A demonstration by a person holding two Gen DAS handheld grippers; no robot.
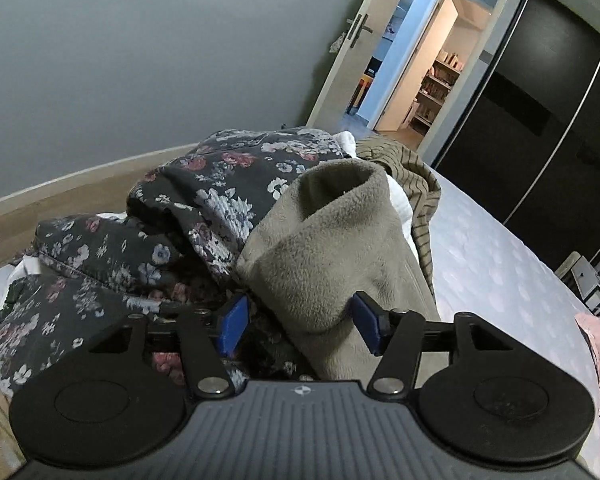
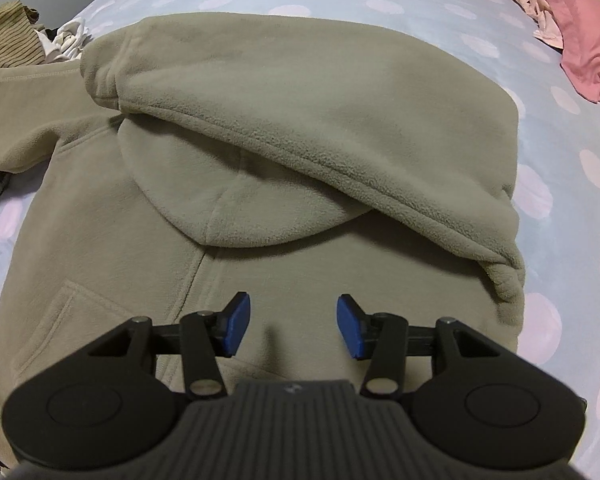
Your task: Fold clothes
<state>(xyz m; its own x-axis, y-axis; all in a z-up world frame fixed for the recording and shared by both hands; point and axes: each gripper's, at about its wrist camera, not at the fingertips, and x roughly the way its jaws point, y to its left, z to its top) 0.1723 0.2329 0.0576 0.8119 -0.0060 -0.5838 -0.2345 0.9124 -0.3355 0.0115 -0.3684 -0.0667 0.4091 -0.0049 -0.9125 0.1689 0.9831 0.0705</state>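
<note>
Folding midway: one sleeve (image 2: 300, 120) crosses the hoodie (image 2: 100, 240), left gripper (image 1: 296, 326) pinching the other, right gripper (image 2: 292, 326) spread empty; pile (image 1: 204, 200) waits.

Olive fleece hoodie (image 2: 100, 240) flat on bed, 1 sleeve (image 2: 300, 120) folded across hood.

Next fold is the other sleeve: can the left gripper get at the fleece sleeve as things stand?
Probably yes: the fleece sleeve already sits between the left gripper's jaws, nothing covering it; the floral garment only lies beside it.
</note>
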